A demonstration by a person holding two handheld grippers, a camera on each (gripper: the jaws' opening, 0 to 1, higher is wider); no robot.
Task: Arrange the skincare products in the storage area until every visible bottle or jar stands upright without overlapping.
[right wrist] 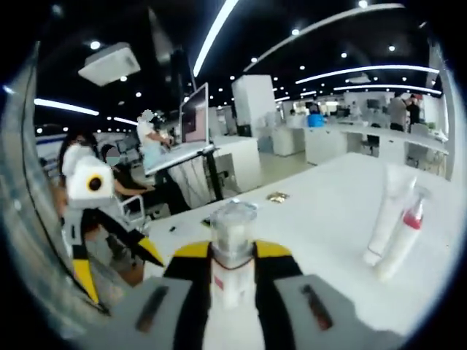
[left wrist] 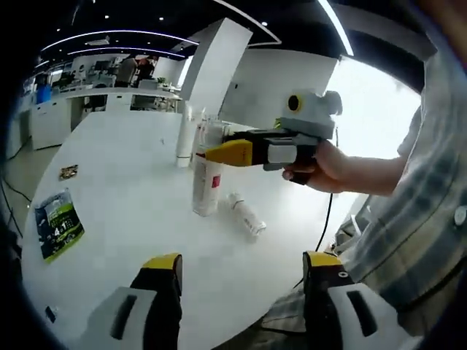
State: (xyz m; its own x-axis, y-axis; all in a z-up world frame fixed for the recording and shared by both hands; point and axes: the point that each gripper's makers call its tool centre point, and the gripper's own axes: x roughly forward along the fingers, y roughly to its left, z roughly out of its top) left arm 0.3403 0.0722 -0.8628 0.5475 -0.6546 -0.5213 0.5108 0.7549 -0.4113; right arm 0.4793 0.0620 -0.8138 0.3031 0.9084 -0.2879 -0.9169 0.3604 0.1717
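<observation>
Table (left wrist: pixel 124 211) white, wide, carries the skincare items in the left gripper view. Right gripper (left wrist: pixel 219 154) comes in from the right of that view, held by a hand (left wrist: pixel 328 168), yellow-tipped jaws closed around the upper part of a white bottle with red label (left wrist: pixel 206 188); the bottle stands upright with its base on the table. Just beside its base a small white bottle (left wrist: pixel 246 214) lies on its side, apart from it. Behind, a tall white tube (left wrist: pixel 184 138) stands upright, with another pump bottle close by it, partly hidden by the gripper. Green-and-black packet (left wrist: pixel 58 222) lies flat near the table's left edge, small brownish item (left wrist: pixel 68 172) further back, both well apart from the bottles. Left gripper (left wrist: pixel 241 273) hangs low in the view, jaws spread wide with nothing between them, over the near table edge. In the right gripper view the same gripper (right wrist: pixel 232 255) clamps the bottle (right wrist: pixel 233 266) just under its clear cap (right wrist: pixel 233 226). To the right, white tube (right wrist: pixel 387 215) and a red-collared pump bottle (right wrist: pixel 405 237) stand upright, leaning close together, touching or nearly. The left gripper (right wrist: pixel 117 273) shows at the left, off the table edge.
</observation>
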